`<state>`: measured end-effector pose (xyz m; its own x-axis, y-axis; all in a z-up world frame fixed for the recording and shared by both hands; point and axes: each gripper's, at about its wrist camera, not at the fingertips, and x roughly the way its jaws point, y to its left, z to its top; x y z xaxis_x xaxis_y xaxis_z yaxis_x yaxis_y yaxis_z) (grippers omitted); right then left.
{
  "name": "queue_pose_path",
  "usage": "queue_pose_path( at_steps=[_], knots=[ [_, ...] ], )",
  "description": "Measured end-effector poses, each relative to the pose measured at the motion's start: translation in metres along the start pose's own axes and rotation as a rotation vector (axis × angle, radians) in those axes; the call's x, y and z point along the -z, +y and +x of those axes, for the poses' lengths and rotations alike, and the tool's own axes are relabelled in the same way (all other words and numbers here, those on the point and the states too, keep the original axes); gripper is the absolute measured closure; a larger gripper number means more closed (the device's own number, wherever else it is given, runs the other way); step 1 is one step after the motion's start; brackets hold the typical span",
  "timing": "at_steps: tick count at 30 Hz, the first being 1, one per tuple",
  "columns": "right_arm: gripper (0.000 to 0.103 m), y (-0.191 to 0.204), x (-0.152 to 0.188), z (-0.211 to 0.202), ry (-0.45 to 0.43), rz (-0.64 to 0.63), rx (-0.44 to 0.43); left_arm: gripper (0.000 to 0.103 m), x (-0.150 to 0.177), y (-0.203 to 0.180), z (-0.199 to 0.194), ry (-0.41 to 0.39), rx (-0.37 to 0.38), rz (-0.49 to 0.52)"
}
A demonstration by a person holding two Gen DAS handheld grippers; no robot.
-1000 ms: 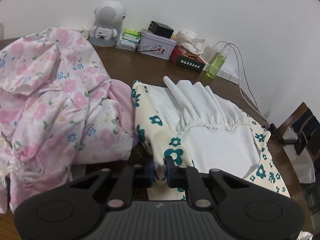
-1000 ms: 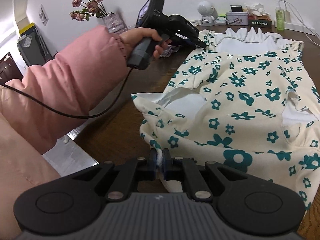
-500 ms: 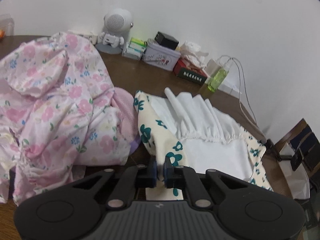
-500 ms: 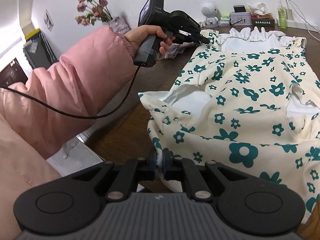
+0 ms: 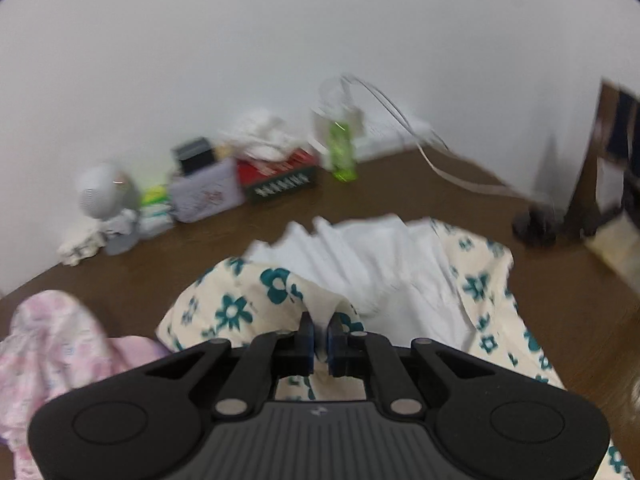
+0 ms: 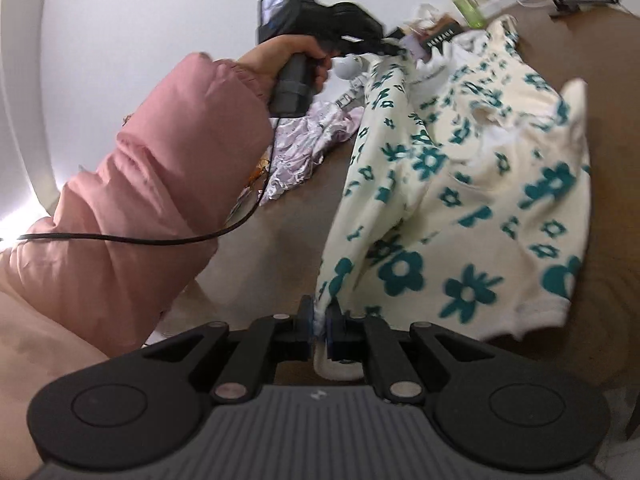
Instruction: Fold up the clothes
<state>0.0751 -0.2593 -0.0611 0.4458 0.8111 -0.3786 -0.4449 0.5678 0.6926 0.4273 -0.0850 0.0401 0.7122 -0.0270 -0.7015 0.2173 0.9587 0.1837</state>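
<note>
currently: mid-fold, with both views blurred by motion
left gripper (image 5: 319, 338): jaws closed on the collar-end edge of the floral dress (image 6: 452, 184), holding it up off the surface (image 5: 168, 264) so that side can be carried over
right gripper (image 6: 319, 322): jaws closed on the white-trimmed hem corner, likely so the lifted edge stays taut between the two grips
floral dress: near the surface's middle; its left side hangs raised between the grippers, its right side lies on the wood, white ruffled collar (image 5: 360, 248) toward the back edge
pink floral garment (image 5: 56, 356): heaped at the left edge, just beside the dress, probably waiting its turn
clutter: speaker toy (image 5: 106, 200), tin (image 5: 206, 196), red tissue box (image 5: 280, 174) and green bottle (image 5: 340, 152) line the back edge, well apart from the fold
change: half a second ago the dress lay nearly flat; now its left edge is lifted and swung rightward, and both grippers have risen and turned
</note>
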Motion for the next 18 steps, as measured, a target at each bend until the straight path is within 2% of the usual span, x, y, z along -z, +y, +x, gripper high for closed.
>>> queue_pose_path(
  at_steps=[1, 4, 6, 8, 9, 11, 13, 15, 18],
  knots=[
    [0.098, -0.002, 0.000, 0.001, 0.007, 0.005, -0.003, 0.097, 0.004, -0.005, 0.007, 0.007, 0.005, 0.015],
    [0.097, -0.010, -0.002, 0.003, 0.041, 0.011, -0.014, 0.083, 0.013, -0.009, 0.019, 0.037, 0.056, 0.023],
    [0.092, -0.013, -0.004, 0.004, 0.064, 0.013, -0.017, 0.061, 0.012, 0.006, 0.012, 0.033, 0.107, -0.040],
    [0.083, -0.015, -0.009, 0.000, 0.060, 0.011, -0.008, 0.050, 0.011, 0.033, -0.003, 0.001, 0.159, -0.127],
    [0.080, -0.016, -0.012, -0.007, 0.046, 0.009, -0.001, 0.048, 0.011, 0.047, -0.012, -0.017, 0.179, -0.163],
    [0.078, -0.017, -0.021, -0.022, 0.006, -0.001, 0.015, 0.048, 0.011, 0.072, -0.028, -0.046, 0.197, -0.206],
    [0.078, -0.019, -0.033, -0.032, -0.028, -0.014, 0.024, 0.050, 0.014, 0.086, -0.033, -0.042, 0.182, -0.197],
    [0.078, -0.015, -0.050, -0.027, -0.040, -0.062, 0.033, 0.077, 0.019, 0.091, -0.027, -0.004, 0.152, -0.162],
    [0.078, -0.001, -0.075, -0.005, -0.028, -0.160, 0.055, 0.080, 0.029, 0.087, -0.004, 0.026, 0.152, -0.181]
  ],
)
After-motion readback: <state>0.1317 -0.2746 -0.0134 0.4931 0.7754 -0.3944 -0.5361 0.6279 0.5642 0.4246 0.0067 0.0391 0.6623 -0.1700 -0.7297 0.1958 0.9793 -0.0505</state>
